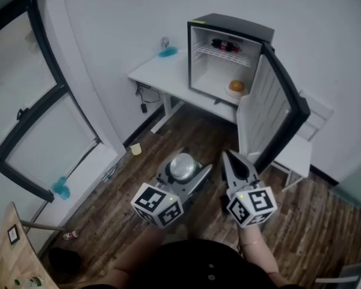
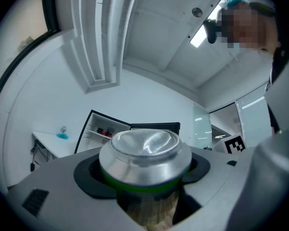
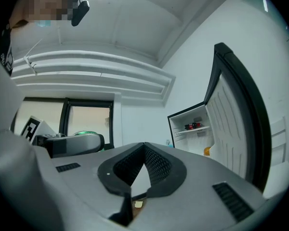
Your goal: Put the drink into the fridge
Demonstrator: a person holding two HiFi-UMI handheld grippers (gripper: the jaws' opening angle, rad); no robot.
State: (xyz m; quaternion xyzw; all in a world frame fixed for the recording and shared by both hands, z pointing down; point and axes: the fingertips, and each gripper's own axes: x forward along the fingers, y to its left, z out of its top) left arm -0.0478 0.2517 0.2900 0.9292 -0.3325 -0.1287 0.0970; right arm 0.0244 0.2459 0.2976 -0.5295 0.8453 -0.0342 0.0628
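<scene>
Can (image 2: 145, 150) — the only one, silver with a green band — sits clamped in the left gripper (image 1: 185, 172). Just beside it, the right gripper (image 1: 230, 159) has its jaws pressed together on nothing. Bare floor (image 1: 186, 134) runs ahead to a white table (image 1: 153, 74) — on it one fridge (image 1: 228, 24), door (image 1: 283, 104) swung wide rightward.

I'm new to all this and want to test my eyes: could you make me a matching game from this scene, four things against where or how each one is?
Things:
1 drink can
2 right gripper
3 fridge door
4 orange round item

Place or state:
A swung open
B on the bottom of the fridge
C clamped in the left gripper
D shut, holding nothing

Pairs: 1-C, 2-D, 3-A, 4-B
</scene>
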